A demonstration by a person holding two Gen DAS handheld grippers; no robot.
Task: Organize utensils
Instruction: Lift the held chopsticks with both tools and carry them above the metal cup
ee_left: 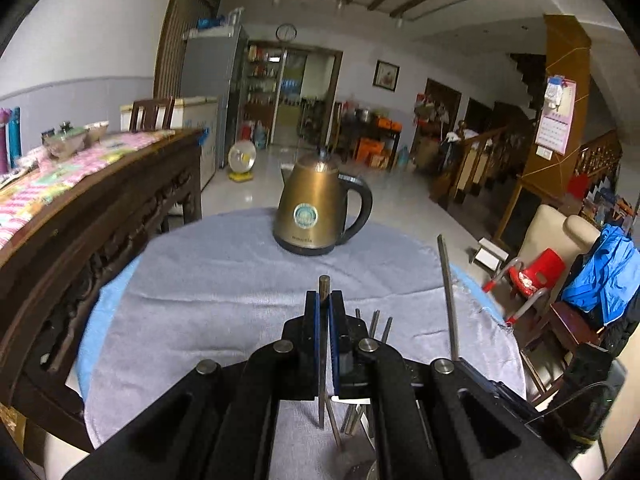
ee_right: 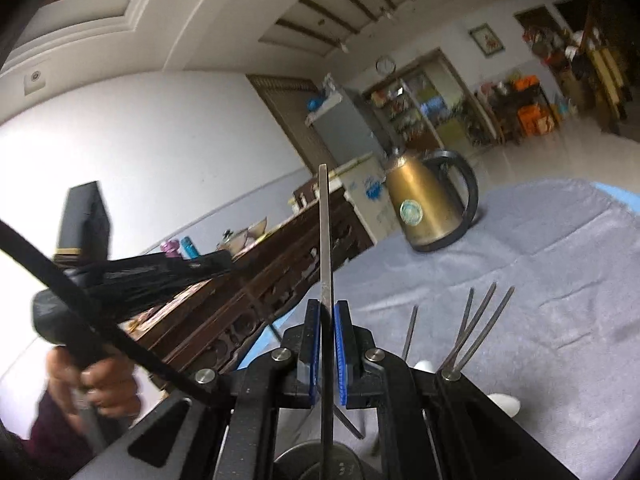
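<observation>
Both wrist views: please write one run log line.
left gripper: shut on chopstick | right gripper: shut on metal chopstick | kettle: upright on cloth

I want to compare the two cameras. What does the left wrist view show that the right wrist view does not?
Only the left wrist view: the left hand-held gripper shut on a dark chopstick, and a red chair.
Only the right wrist view: the right hand-held gripper shut on a metal chopstick, and a person's hand holding the other device.
Both: the gold kettle on the grey cloth, and more upright chopsticks.
</observation>
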